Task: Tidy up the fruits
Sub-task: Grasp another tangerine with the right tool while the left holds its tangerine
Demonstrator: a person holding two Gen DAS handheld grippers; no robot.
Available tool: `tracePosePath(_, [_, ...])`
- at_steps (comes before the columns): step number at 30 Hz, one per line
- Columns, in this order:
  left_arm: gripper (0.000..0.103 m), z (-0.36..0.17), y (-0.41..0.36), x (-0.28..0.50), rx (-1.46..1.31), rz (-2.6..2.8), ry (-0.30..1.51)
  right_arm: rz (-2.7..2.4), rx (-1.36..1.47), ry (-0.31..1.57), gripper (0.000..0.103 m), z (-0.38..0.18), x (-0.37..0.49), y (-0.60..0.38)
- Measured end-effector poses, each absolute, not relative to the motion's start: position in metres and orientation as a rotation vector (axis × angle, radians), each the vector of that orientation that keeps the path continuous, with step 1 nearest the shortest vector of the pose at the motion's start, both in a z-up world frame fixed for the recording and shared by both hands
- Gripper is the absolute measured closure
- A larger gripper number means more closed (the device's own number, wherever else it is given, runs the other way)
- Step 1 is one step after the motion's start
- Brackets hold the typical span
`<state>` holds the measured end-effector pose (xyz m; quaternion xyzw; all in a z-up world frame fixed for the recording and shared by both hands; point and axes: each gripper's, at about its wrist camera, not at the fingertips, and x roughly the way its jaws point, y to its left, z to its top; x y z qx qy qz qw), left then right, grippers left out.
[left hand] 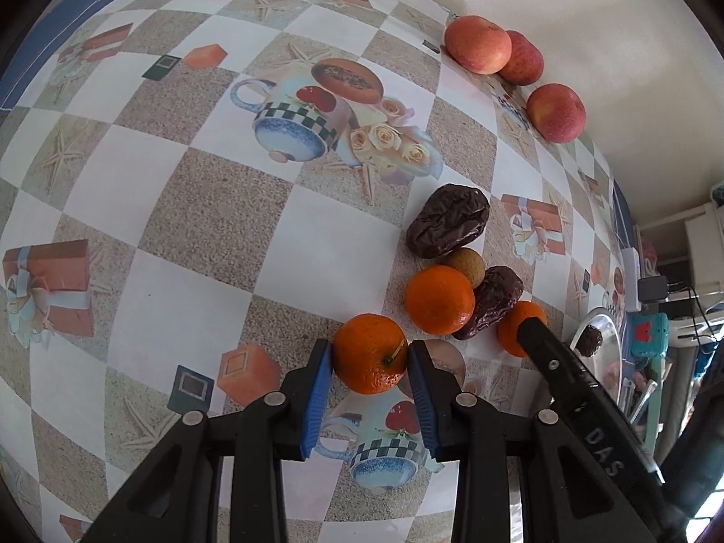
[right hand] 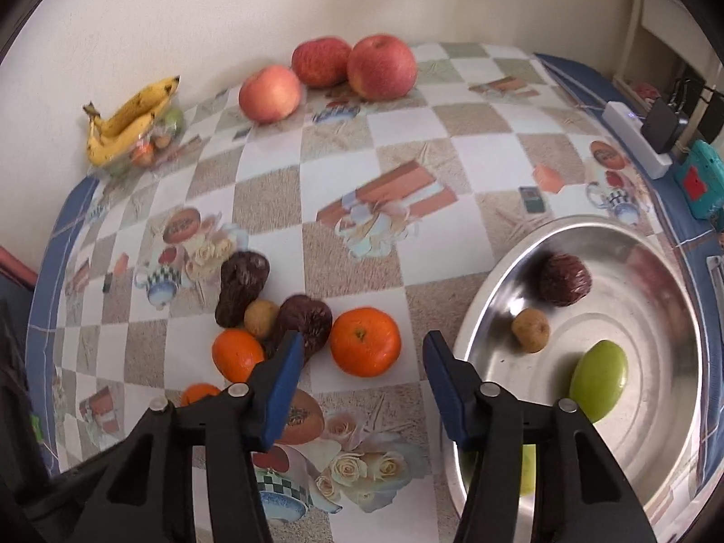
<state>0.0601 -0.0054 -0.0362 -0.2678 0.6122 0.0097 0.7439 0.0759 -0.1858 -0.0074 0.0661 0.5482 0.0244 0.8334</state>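
Observation:
My left gripper (left hand: 371,362) is shut on an orange (left hand: 369,353), its blue pads pressing both sides. Beyond it lies a cluster: another orange (left hand: 439,298), two dark wrinkled dates (left hand: 448,221), a small tan fruit (left hand: 466,264) and a third orange (left hand: 513,330) under a black finger (left hand: 543,344) of the right gripper. My right gripper (right hand: 364,362) is open, with that third orange (right hand: 364,341) between its pads and gaps on both sides. A steel bowl (right hand: 656,362) at the right holds a dark fruit (right hand: 565,280), a tan fruit (right hand: 530,330) and a green fruit (right hand: 599,380).
Three apples (right hand: 330,63) sit by the wall at the table's far side. Bananas (right hand: 126,122) lie on a clear bag of fruit in the far left corner. A white power strip (right hand: 633,135) and a teal box (right hand: 697,181) lie off the right edge.

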Motion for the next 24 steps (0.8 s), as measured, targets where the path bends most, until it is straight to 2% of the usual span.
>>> tracePosePath(3, [0.067, -0.037, -0.005, 0.06, -0.592, 0.025, 1.344, 0.056, 0.121, 1.176, 0.053, -0.014, 0.077, -0.183])
tracePosePath(24, [0.066, -0.039, -0.005, 0.061, -0.597, 0.033, 1.344, 0.043, 0.143, 1.183, 0.062, -0.032, 0.081, -0.185])
